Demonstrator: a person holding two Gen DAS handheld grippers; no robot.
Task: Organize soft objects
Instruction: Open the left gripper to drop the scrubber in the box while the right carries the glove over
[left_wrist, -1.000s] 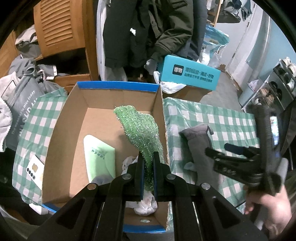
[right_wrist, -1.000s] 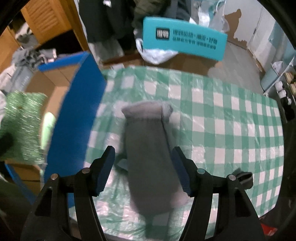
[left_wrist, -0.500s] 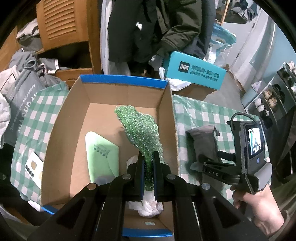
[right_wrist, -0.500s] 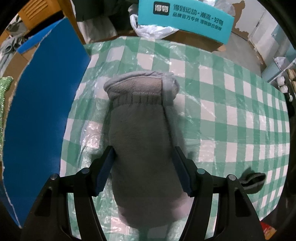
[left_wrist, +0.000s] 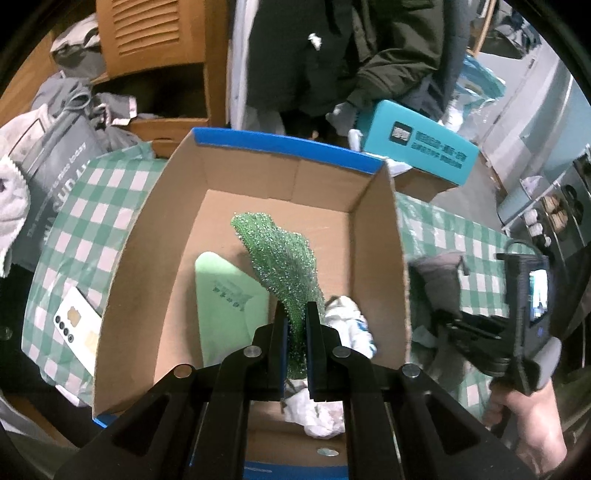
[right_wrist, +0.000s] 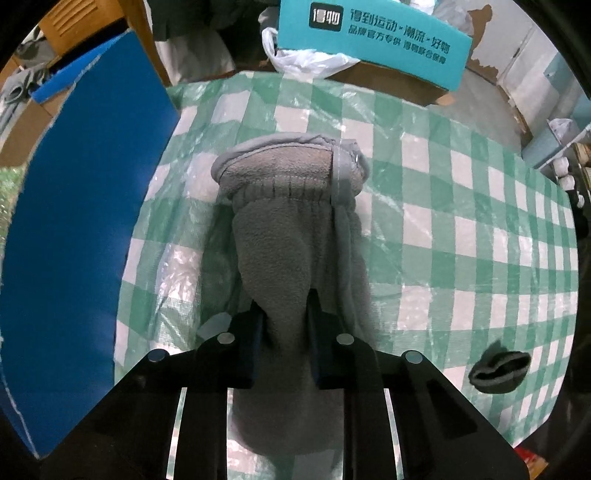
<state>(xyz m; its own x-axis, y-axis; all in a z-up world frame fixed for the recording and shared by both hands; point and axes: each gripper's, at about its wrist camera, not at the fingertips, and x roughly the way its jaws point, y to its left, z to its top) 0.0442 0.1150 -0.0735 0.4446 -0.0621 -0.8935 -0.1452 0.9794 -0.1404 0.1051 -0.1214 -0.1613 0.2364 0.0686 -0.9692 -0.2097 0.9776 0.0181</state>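
1. Green scrubby cloth (left_wrist: 284, 258) hangs inside the cardboard box (left_wrist: 373, 236), above the pale green pouch (left_wrist: 229, 295) and white crumpled wrap (left_wrist: 351, 325); the left tool (left_wrist: 296, 332) is clamped on its lower end.
2. Grey fleece mitten (right_wrist: 291, 236) lies on the checked surface (right_wrist: 461, 221) just beside the box's blue outer wall (right_wrist: 74, 221), cuff toward the far edge. The right tool (right_wrist: 284, 332) has just been closing and now pinches a fold of its fleece.
3. Risk: the pinch may take only the top layer, so the mitten could stretch, sag and slip out on lifting.
4. Risk: the clear plastic over the surface may be caught with the fleece and drag along.
5. Risk: the box wall stands tall beside the mitten; a low carry would likely snag the rim.
6. Risk: both tools meeting over the box could collide; its near right corner is already filled.
7. Room: the surface is open toward its right edge, apart from a small dark sock (right_wrist: 498, 369); the box's far half is bare.
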